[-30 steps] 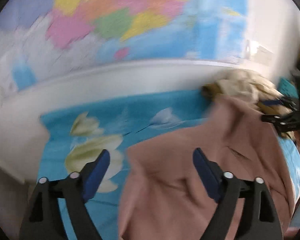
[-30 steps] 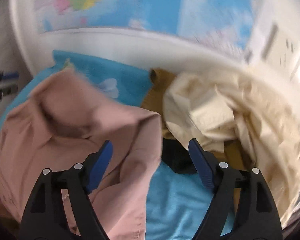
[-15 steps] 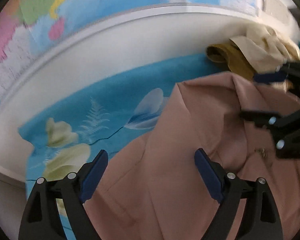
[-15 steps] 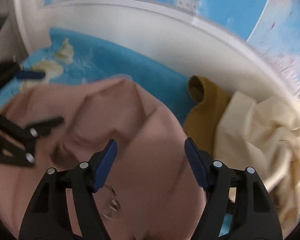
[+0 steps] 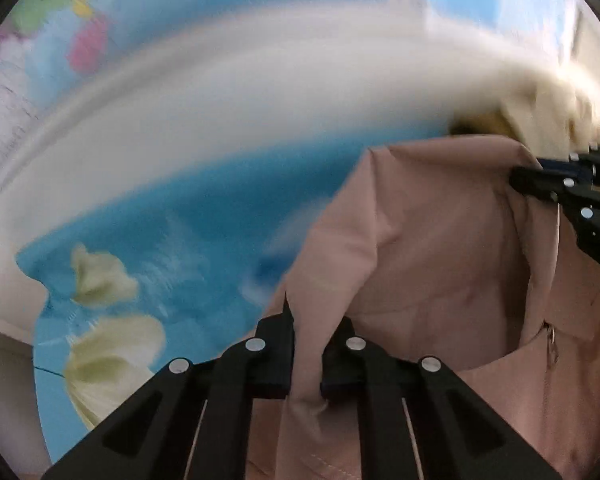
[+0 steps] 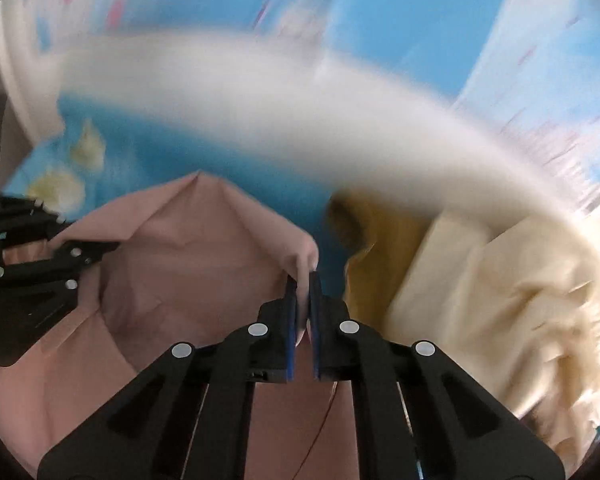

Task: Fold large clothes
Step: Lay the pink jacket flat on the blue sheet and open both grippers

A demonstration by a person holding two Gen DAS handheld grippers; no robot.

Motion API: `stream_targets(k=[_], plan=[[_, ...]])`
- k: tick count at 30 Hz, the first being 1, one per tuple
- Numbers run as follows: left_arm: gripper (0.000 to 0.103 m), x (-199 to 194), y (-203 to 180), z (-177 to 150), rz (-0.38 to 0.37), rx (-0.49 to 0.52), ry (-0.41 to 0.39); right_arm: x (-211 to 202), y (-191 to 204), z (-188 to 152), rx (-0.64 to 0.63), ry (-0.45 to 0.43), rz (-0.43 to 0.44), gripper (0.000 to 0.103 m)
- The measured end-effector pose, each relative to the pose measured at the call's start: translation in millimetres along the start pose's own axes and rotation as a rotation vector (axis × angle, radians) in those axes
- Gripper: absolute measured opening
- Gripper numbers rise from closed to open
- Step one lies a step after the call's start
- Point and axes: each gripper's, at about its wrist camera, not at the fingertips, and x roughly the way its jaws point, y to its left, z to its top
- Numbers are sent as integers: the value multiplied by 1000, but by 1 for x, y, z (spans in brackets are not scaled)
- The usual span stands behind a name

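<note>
A large dusty-pink garment [image 5: 440, 264] with a collar and a zip lies on the blue flowered sheet [image 5: 172, 240]. My left gripper [image 5: 306, 328] is shut on its left collar edge. My right gripper [image 6: 303, 292] is shut on the right collar edge of the pink garment [image 6: 188, 264]. Each gripper shows in the other's view: the right one at the far right [image 5: 548, 180], the left one at the far left [image 6: 96, 248]. The collar is stretched open between them.
A mustard garment [image 6: 384, 248] and a cream garment [image 6: 508, 292] are heaped to the right of the pink one. A white rail [image 5: 260, 104] runs along the back, with a coloured wall map [image 6: 400, 8] above it.
Both grippers were open above the garment; now each has closed on a collar edge. The views are blurred, so both are moving.
</note>
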Motion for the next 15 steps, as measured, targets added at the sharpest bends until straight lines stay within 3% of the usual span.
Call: stream_targets(k=[3,6,8,9,10,11,12,14,15], plan=[[9,-15,7,27,-28,-50,-40,-10,-13,22,34,-50,-35,5],[14,3,1,38,34,-31,-24,8,-18,29,61,-25,-55,7],[16,29,-4,35,44,-8,28,25,-20,26,94,8,-54,24],[23,39,-4,31,47,-5,49,27,-19,25,95,9,-55,43],[26,42,1,29,54,-7,54,24,-17,21,80,-5,-57,54],[35,38,6,25,57,-20,26,16,-16,17,65,-23,-76,69],[50,31,11,21,49,-28,-5,-3,-16,9,42,-71,-105,72],[67,8,25,14,25,-44,-61,-36,-19,-10,23,-110,-95,78],[68,-15,38,5,-14,-55,-125,-55,-23,-25,29,-125,-67,84]])
